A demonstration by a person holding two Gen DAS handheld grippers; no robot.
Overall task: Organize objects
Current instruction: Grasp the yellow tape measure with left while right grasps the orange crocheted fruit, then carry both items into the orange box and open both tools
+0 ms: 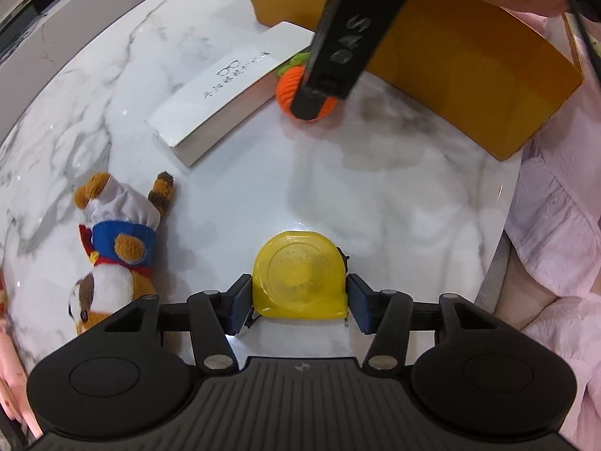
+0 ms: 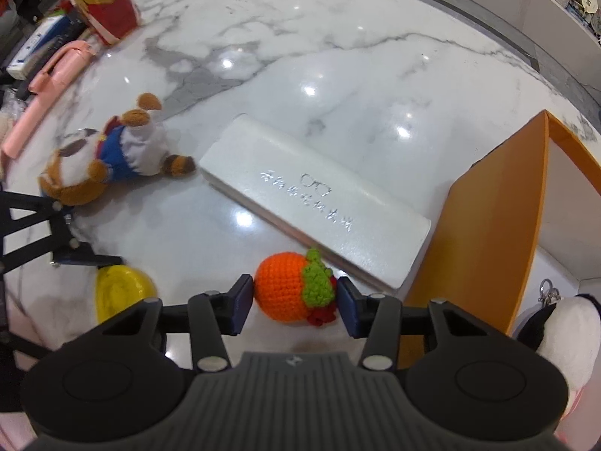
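Observation:
My left gripper (image 1: 299, 297) is shut on a yellow tape measure (image 1: 299, 274) that rests on the marble table (image 1: 210, 195). My right gripper (image 2: 295, 295) has its pads against both sides of an orange crocheted fruit (image 2: 287, 287) with a green top; the fruit also shows in the left wrist view (image 1: 287, 90), partly hidden by the right gripper's body. A white glasses box (image 2: 319, 199) lies beside the fruit. A plush dog (image 2: 109, 156) in blue and white lies on its side to the left. An open orange box (image 2: 499, 218) stands at the right.
A red and yellow fries-style carton (image 2: 105, 0), a pink case (image 2: 49, 90) and a blue and white pack (image 2: 41, 41) sit at the far left. A white plush with a keyring (image 2: 563, 334) lies by the orange box. The person's pink sleeve (image 1: 556, 225) borders the table's right edge.

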